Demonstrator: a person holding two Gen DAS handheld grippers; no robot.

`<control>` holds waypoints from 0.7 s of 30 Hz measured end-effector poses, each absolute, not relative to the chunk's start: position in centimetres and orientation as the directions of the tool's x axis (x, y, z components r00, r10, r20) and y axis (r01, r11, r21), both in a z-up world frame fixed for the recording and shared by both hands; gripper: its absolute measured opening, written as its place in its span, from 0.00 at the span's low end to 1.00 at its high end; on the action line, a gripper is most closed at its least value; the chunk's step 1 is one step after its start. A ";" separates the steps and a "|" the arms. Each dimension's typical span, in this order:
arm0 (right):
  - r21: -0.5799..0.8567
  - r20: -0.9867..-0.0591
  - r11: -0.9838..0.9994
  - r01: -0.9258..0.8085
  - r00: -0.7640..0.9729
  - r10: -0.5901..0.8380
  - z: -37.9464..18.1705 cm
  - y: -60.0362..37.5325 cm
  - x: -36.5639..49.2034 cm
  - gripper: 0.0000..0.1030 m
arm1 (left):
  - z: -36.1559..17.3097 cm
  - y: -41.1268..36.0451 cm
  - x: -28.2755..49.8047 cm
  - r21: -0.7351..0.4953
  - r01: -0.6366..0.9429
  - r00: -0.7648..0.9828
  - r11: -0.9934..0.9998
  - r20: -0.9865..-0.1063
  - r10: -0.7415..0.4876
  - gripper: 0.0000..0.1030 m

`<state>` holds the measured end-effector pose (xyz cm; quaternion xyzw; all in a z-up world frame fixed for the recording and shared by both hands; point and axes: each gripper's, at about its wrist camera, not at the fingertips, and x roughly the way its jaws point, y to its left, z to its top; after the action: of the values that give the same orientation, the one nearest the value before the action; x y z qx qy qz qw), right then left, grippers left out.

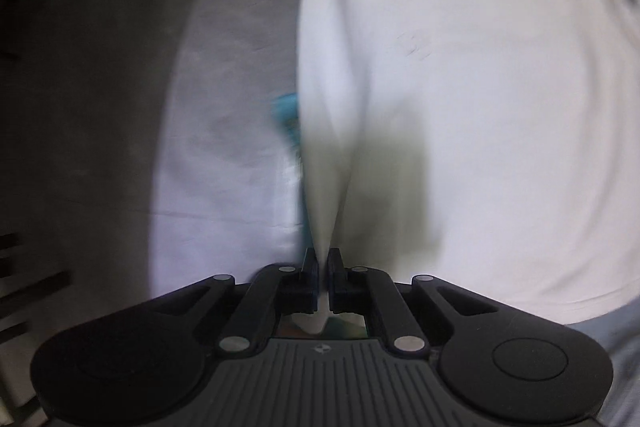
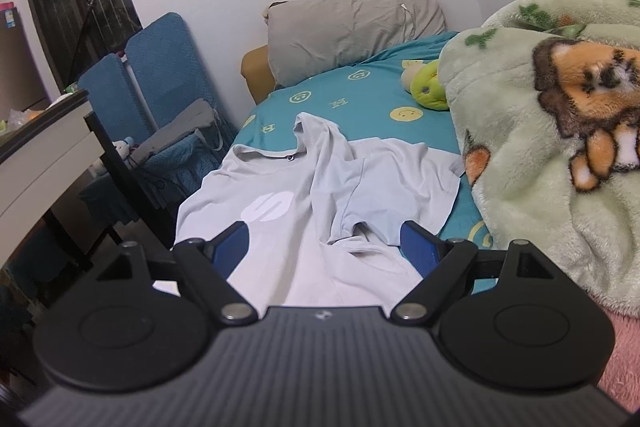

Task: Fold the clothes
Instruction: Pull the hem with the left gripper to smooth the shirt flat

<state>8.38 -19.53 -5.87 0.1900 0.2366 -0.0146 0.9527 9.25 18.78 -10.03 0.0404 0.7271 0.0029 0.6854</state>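
Your left gripper (image 1: 323, 267) is pressed together on a pinch of the pale T-shirt (image 1: 460, 87), the cloth rising in a narrow ridge straight out from between the 2 fingers; that pinch looks placed on an edge or fold line of the shirt, so the layer can be carried over rather than dragged, though the blur keeps you from telling which edge it is. Just left of the ridge a strip of the teal bedsheet (image 1: 286, 111) shows, and further left the bed ends and the dark floor begins. Your right gripper (image 2: 324, 247) is spread wide with nothing between its blue pads (image 2: 416, 247), poised low over the near part of the T-shirt (image 2: 304, 195), probably waiting to take a second corner. From there the shirt lies rumpled on the bedsheet (image 2: 344, 95), collar toward the far end and 1 sleeve bunched across the middle, so it is not yet flat enough for a clean fold. The fleece blanket (image 2: 540, 131) crowds the right side, which likely explains working near the left edge. Beyond sit a green plush toy (image 2: 426, 91) and the grey pillow (image 2: 352, 27).
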 end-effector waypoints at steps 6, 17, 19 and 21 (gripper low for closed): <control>0.349 -0.454 0.930 0.113 0.889 0.063 -5.9 -19.5 8.8 0.82 | -7.5 17.4 9.1 0.083 0.112 0.074 0.990 -0.994 0.075 0.26; 0.326 -0.431 0.940 0.096 0.900 0.058 -5.4 -19.0 8.6 0.82 | 1.5 9.1 9.4 0.064 0.163 0.587 0.985 -0.809 -0.044 0.85; 0.329 -0.430 0.939 0.098 0.901 0.057 -5.4 -19.0 8.6 0.82 | 2.2 7.0 9.6 0.053 0.161 0.654 0.986 -0.753 -0.067 0.91; 0.327 -0.427 0.940 0.098 0.902 0.055 -5.4 -19.0 8.5 0.82 | 2.2 5.4 9.4 0.041 0.165 0.710 0.985 -0.699 -0.090 0.94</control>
<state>8.49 -18.98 -5.41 0.1728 0.2206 -0.0113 0.9599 9.45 5.40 2.25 0.0500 0.3747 -0.0690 0.9232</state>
